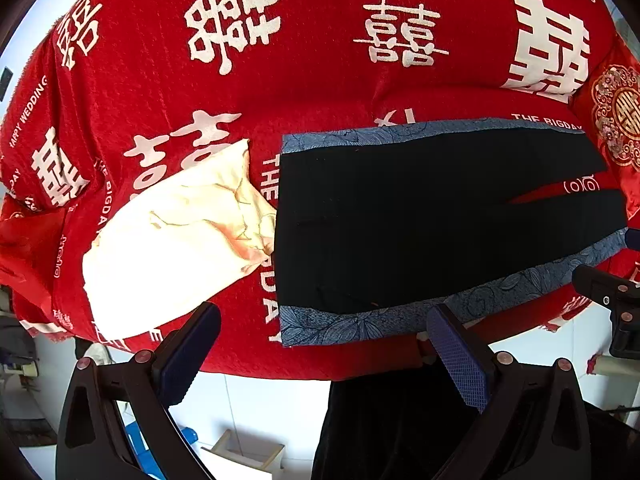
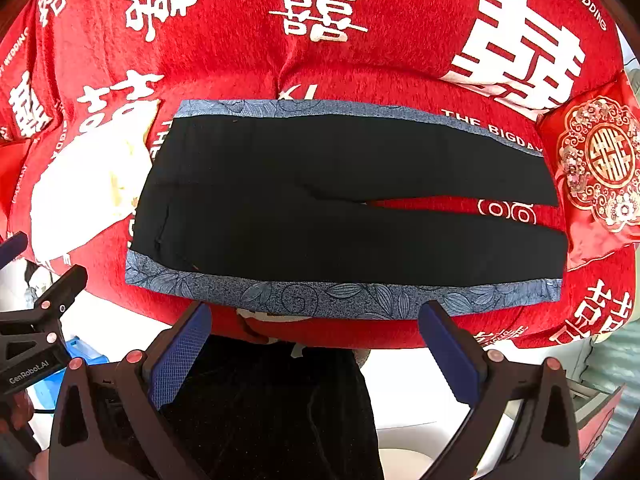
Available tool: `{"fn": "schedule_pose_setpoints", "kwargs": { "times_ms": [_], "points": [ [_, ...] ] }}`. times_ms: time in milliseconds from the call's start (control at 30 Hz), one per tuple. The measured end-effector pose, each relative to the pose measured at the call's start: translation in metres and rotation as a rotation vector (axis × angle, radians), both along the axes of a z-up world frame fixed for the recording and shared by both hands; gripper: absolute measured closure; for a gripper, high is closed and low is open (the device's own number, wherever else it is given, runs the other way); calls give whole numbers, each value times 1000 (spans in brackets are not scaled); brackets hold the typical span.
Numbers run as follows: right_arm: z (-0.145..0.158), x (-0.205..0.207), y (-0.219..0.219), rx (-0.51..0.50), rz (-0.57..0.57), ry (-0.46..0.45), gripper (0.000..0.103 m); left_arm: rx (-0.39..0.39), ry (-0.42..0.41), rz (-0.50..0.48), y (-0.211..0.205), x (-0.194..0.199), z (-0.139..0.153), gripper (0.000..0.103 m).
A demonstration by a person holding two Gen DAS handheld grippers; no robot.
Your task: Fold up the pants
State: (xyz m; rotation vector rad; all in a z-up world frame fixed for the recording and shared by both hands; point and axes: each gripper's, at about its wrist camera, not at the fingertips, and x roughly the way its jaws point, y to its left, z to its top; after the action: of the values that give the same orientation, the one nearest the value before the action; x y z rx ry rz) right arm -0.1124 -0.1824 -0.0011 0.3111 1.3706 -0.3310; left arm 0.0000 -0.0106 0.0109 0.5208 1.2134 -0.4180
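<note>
Pants point(image 2: 344, 200) lie flat on red cover point(image 2: 360, 64), waist at 9 o'clock, legs toward 3, small gap between the legs. No fold made yet, so the whole task is left. Left gripper point(image 1: 324, 344) and right gripper point(image 2: 316, 340) both spread wide, holding nothing, near the 6 o'clock hem strip. Cream cloth point(image 1: 172, 240) sits beside the waist.

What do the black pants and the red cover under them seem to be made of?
Black pants: probably a smooth matte woven fabric, lying flat; the blue side bands look printed. Red cover: likely a nubby, towel-like textile, its grainy surface visible.
</note>
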Motion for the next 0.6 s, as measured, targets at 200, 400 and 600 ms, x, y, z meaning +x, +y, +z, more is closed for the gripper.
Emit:
{"fn": "schedule_pose_setpoints", "kwargs": {
  "times_ms": [200, 400, 600],
  "points": [
    [0, 0, 0, 0, 1, -4, 0, 2, -8, 1, -1, -2, 1, 0],
    [0, -1, 1, -2, 0, -4, 0, 2, -5, 1, -1, 0, 2, 0],
    [1, 0, -1, -4, -8, -8, 0, 4, -7, 4, -1, 0, 3, 0]
  ]
}}
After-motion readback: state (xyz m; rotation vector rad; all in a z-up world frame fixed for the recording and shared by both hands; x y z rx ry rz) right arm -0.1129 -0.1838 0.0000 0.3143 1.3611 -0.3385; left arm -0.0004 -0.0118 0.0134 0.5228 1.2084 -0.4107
